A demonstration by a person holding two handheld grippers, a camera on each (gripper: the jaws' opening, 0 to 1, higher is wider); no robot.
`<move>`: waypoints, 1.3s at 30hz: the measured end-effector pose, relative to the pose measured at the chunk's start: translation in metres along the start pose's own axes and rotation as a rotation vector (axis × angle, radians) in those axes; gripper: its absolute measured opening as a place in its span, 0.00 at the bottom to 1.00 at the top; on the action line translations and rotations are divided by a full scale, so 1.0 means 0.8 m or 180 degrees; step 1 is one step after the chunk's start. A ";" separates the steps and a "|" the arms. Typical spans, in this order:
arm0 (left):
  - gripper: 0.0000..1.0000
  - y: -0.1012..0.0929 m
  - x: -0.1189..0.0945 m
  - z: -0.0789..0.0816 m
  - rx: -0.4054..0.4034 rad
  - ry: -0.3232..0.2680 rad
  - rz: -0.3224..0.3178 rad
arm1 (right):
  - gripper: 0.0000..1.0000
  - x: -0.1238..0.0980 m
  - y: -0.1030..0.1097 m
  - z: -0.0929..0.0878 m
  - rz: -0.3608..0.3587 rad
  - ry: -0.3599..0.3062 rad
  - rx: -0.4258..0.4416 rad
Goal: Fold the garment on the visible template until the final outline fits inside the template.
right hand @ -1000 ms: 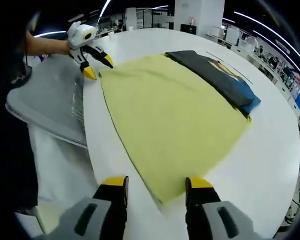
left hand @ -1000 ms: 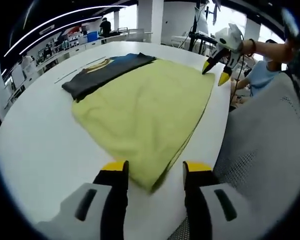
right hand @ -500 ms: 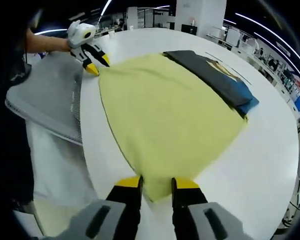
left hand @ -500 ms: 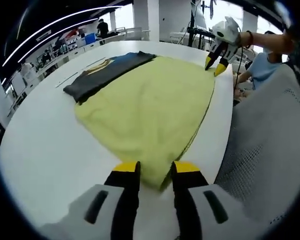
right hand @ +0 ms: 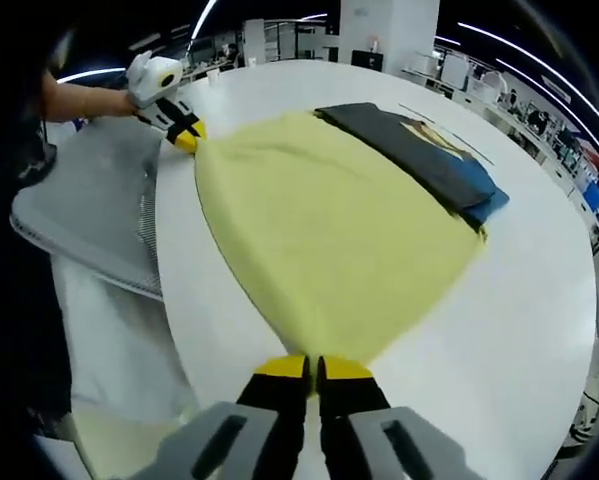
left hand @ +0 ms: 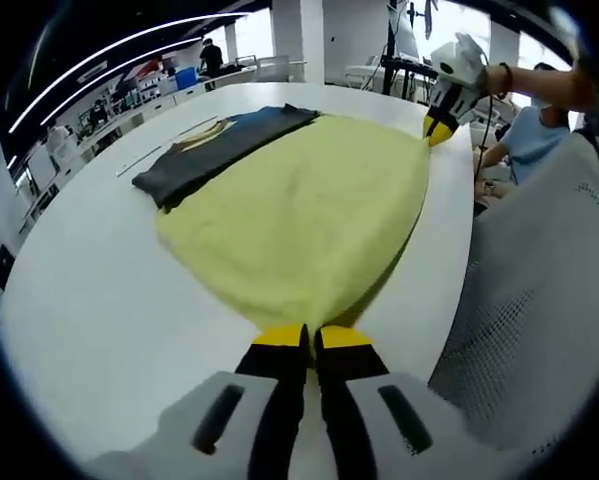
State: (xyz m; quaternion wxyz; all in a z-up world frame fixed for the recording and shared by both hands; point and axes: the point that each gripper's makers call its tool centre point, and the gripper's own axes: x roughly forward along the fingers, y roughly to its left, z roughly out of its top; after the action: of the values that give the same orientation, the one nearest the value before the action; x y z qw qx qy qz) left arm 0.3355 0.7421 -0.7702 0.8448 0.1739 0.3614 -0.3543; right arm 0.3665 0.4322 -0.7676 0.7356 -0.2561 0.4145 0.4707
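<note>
I am pinching one near corner of the yellow-green garment (left hand: 299,210) in my left claw (left hand: 299,338), jaws pressed together on the cloth, and the other near corner in my right claw (right hand: 314,368). The garment is fanning away from both across the white bench (left hand: 89,300), its far edge touching a dark folded garment (left hand: 219,145), so I judge the fold goes forward.

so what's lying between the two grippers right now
The yellow garment spans it, pinched by the left gripper and the right gripper, in the left gripper view.
</note>
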 end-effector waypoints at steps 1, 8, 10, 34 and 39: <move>0.00 0.000 -0.003 -0.001 0.0015 0.0010 0.0009 | 0.00 -0.001 0.001 0.001 0.0007 -0.0020 0.0011; 0.00 0.000 -0.018 0.003 0.0006 -0.0001 0.0081 | 0.00 -0.007 0.013 0.002 0.0009 -0.0124 0.0145; 0.00 -0.003 -0.023 0.003 0.0022 0.0006 0.0083 | 0.00 -0.009 0.017 0.002 0.0016 -0.0144 0.0176; 0.00 -0.049 -0.062 -0.014 -0.0138 0.0124 0.0003 | 0.00 -0.035 0.064 -0.012 0.0103 -0.0191 0.0347; 0.00 -0.059 -0.071 -0.016 -0.0110 0.0134 -0.0018 | 0.00 -0.041 0.076 -0.015 0.0155 -0.0114 0.0296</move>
State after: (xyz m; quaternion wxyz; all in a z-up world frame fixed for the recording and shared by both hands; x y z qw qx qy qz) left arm 0.2670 0.7436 -0.7389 0.8388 0.1657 0.3857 -0.3467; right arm 0.3001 0.4329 -0.7453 0.7423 -0.2031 0.4288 0.4731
